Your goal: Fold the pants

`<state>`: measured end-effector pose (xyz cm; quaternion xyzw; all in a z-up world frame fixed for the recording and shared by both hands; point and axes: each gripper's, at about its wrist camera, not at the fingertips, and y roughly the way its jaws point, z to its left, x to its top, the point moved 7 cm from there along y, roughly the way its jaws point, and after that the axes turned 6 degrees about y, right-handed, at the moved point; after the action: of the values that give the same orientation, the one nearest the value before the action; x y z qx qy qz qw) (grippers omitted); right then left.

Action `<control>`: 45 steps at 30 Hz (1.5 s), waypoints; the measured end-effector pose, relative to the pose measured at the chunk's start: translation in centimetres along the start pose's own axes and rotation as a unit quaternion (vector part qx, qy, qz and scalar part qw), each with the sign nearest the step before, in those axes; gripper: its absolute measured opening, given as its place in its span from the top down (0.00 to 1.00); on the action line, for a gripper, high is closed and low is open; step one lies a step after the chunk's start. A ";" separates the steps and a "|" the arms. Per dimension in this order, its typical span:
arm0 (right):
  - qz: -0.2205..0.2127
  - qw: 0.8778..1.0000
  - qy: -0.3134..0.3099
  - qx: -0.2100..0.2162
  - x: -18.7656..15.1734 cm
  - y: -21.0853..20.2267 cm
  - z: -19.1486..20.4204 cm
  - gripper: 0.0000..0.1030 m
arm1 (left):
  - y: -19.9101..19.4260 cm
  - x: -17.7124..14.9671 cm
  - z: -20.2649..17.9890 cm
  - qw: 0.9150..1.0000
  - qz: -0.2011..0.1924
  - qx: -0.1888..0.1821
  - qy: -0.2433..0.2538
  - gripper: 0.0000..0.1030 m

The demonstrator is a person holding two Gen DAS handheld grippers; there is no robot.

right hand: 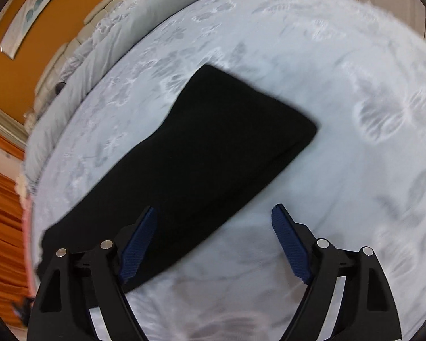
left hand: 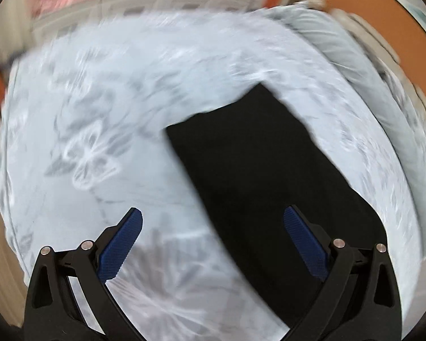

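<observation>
The black pants (left hand: 258, 176) lie flat on a pale blue bedspread (left hand: 105, 113), folded into a long strip. In the left wrist view my left gripper (left hand: 213, 213) is open and empty above the bed, its right finger over the pants' edge. In the right wrist view the pants (right hand: 213, 147) stretch from lower left to upper right. My right gripper (right hand: 214, 209) is open and empty above the pants' near edge, its left finger over the cloth. Both views are motion-blurred.
The bedspread (right hand: 340, 99) has grey leaf and butterfly prints. Grey pillows (right hand: 122, 31) lie along the headboard by an orange wall (right hand: 11, 74). A framed picture (right hand: 34, 8) hangs there. Orange curtains (right hand: 2, 213) hang at the left.
</observation>
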<state>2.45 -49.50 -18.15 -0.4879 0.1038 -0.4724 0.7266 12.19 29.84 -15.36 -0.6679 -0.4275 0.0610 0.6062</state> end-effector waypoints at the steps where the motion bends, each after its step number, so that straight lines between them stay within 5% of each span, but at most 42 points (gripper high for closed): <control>1: 0.006 1.000 0.008 0.009 -0.3 0.2 0.4 0.19 | 0.7 -0.2 1.0 0.999 0.020 -0.016 -0.019 0.05; 4: 0.019 0.999 0.030 0.031 -1.2 0.6 1.8 0.17 | 2.3 -0.8 1.9 0.994 0.067 -0.076 -0.051 0.05; 8: 0.027 0.997 0.052 0.041 -1.9 1.8 3.4 0.13 | 3.0 -0.7 -0.3 0.991 0.074 -0.113 -0.001 0.05; 9: 0.024 0.998 0.052 0.036 -1.8 2.0 3.7 0.06 | 3.3 -0.9 -0.4 0.992 0.073 -0.104 0.007 0.05; 12: 0.007 0.997 0.061 0.039 -1.2 2.5 4.8 0.08 | 3.1 -1.2 -1.2 0.994 0.053 -0.088 0.027 0.05; 13: 0.000 0.998 0.057 0.039 -1.0 2.7 5.1 0.14 | 3.1 -1.1 -1.4 0.995 0.046 -0.087 0.034 0.13; 14: -0.012 0.999 0.045 0.028 -0.7 2.9 5.4 0.45 | 2.9 -0.9 -1.6 0.996 0.031 -0.076 0.045 0.50; 15: -0.012 0.999 0.041 0.021 -0.3 3.1 5.4 0.88 | 3.0 -0.4 -1.9 0.995 0.026 -0.078 0.056 0.70; 17: -0.015 0.996 0.070 0.047 0.3 2.3 5.0 0.89 | 2.7 -0.3 -1.8 0.993 0.033 -0.110 0.037 0.89; 19: -0.031 0.995 0.069 0.071 0.4 -0.9 5.4 0.90 | 1.4 0.2 -1.4 0.990 0.036 -0.130 0.032 0.90; 23: -0.042 0.995 0.018 0.090 -1.1 -5.9 5.4 0.91 | -1.9 0.3 -0.7 0.982 0.045 -0.175 0.048 0.91; 27: 0.031 0.999 0.012 -0.006 -3.1 -1.0 0.2 0.89 | 1.1 -2.3 1.1 0.984 0.109 -0.133 0.050 0.90; 29: 0.051 0.997 0.028 0.044 -3.0 -0.2 -1.0 0.84 | 1.9 -2.8 1.1 0.983 0.121 -0.128 0.048 0.88; 31: 0.057 0.991 0.075 0.092 -2.6 -1.0 -1.6 0.69 | 1.3 -2.4 0.5 0.986 0.101 -0.115 0.070 0.84; 33: 0.053 0.985 0.100 0.128 -2.0 -1.3 -1.6 0.45 | 1.2 -2.6 0.0 0.986 0.098 -0.112 0.071 0.72; 35: 0.054 0.981 0.110 0.148 -1.6 -0.7 -1.2 0.42 | 1.7 -2.6 -0.4 0.985 0.100 -0.130 0.055 0.39; 37: 0.037 0.982 0.113 0.148 -0.8 -0.1 -0.9 0.44 | 1.8 -2.1 -1.3 0.986 0.090 -0.131 0.042 0.35; 38: 0.015 0.984 0.109 0.138 -0.2 -0.4 -0.8 0.79 | 1.9 -2.0 -1.6 0.988 0.083 -0.122 0.049 0.36; 39: -0.011 0.988 0.094 0.125 0.7 -1.2 -0.3 0.88 | 2.0 -1.9 -2.0 0.989 0.076 -0.108 0.060 0.37; 43: -0.122 0.986 -0.010 0.110 2.5 -7.0 3.6 0.88 | 1.6 -1.3 -1.8 0.992 0.059 -0.099 0.060 0.44; 44: -0.131 0.988 -0.035 0.069 2.5 -6.8 3.4 0.82 | 1.7 -1.1 -1.5 0.992 0.060 -0.093 0.061 0.43; 45: -0.119 0.992 -0.037 0.016 2.5 -5.3 2.0 0.62 | 2.0 -1.0 -1.2 0.993 0.060 -0.078 0.065 0.43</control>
<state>1.89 -50.70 -12.06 -0.5024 0.0103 -0.5390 0.6760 13.28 28.48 -17.23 -0.7402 -0.3495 0.0206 0.5740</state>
